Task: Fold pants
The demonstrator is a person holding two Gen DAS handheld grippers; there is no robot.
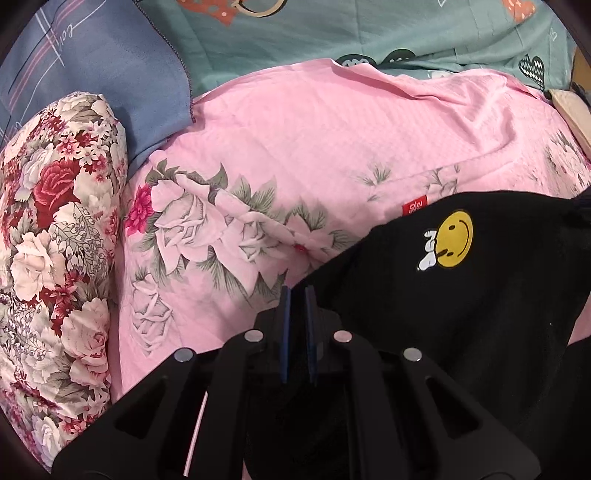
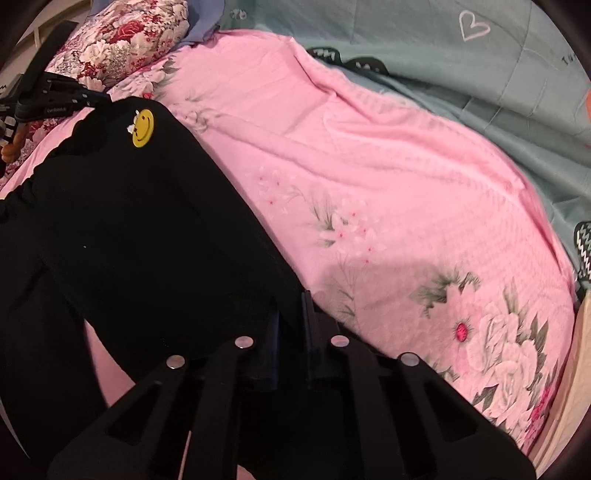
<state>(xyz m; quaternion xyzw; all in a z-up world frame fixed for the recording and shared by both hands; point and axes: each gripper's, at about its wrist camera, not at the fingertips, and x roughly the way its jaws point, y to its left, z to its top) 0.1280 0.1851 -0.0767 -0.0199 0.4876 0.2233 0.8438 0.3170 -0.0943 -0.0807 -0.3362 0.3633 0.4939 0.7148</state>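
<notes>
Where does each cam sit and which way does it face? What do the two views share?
Left wrist: on the left gripper, tilted down along its near-shut fingers at the black pants' edge; pink sheet and floral pillow beyond. Only the gripper shows.
Right wrist: on the right gripper, tilted down at the pants' opposite edge; the left gripper is at upper left.
Shared: pants, smiley patch, sheet, pillow, teal quilt.

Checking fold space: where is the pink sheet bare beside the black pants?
Bare pink sheet runs from the black pants to the green quilt. A smaller patch lies between the floral pillow and the pants. Crowded along the pillow and blue cloth.
</notes>
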